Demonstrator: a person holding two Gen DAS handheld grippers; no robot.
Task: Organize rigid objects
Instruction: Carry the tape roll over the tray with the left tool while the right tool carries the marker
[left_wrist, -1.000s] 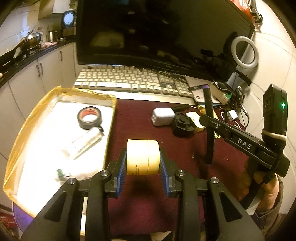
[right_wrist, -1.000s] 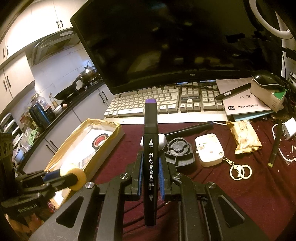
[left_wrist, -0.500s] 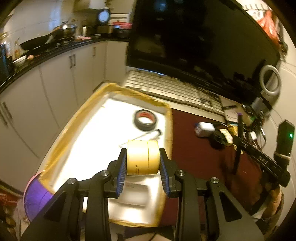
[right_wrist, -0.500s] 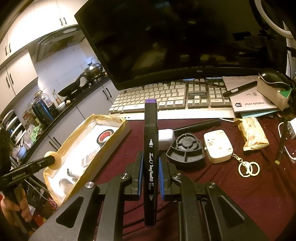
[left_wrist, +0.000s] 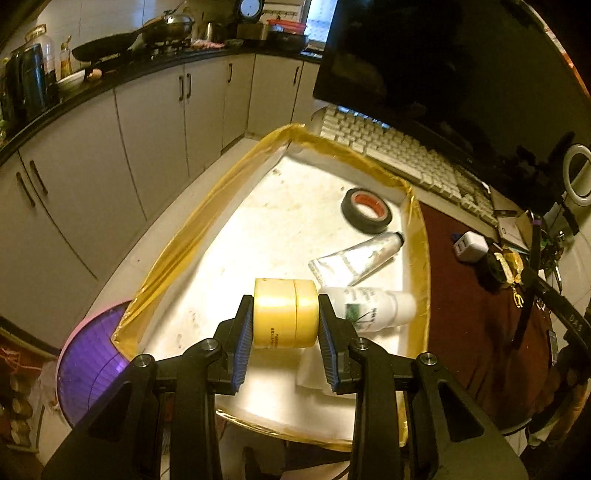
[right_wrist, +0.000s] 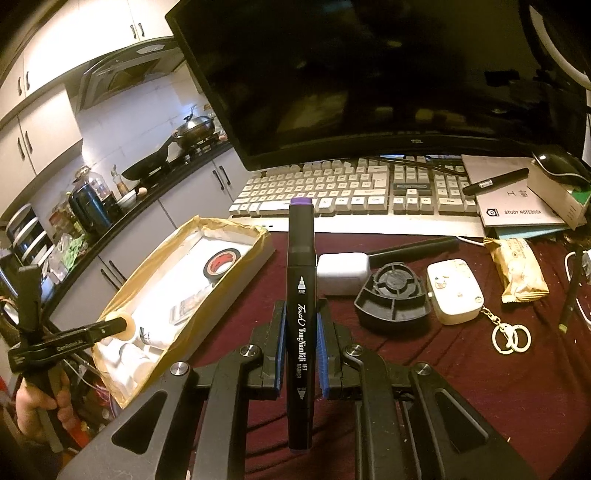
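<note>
My left gripper (left_wrist: 285, 325) is shut on a yellow tape roll (left_wrist: 285, 313), held over the near part of a shallow box (left_wrist: 221, 184) lined with yellow tape. Inside the box lie a black tape roll (left_wrist: 365, 210), a silver tube (left_wrist: 354, 260) and a white bottle (left_wrist: 373, 304). My right gripper (right_wrist: 300, 354) is shut on a black purple-capped art marker (right_wrist: 301, 295), upright above the maroon table cloth (right_wrist: 461, 369). In the right wrist view the left gripper (right_wrist: 122, 326) with the yellow tape roll (right_wrist: 123, 326) hovers at the box's (right_wrist: 207, 225) near-left end.
A monitor (right_wrist: 369, 74) and keyboard (right_wrist: 351, 188) stand behind. On the cloth lie a white charger (right_wrist: 341, 273), a black round part (right_wrist: 393, 295), a white remote with key rings (right_wrist: 456, 291), a snack packet (right_wrist: 521, 273), a notebook (right_wrist: 517, 199) and pen. Kitchen cabinets (left_wrist: 110, 147) are left.
My left gripper carried the yellow tape roll leftward from above the maroon cloth to above the box and dipped lower. The right gripper with the marker stayed nearly still.
</note>
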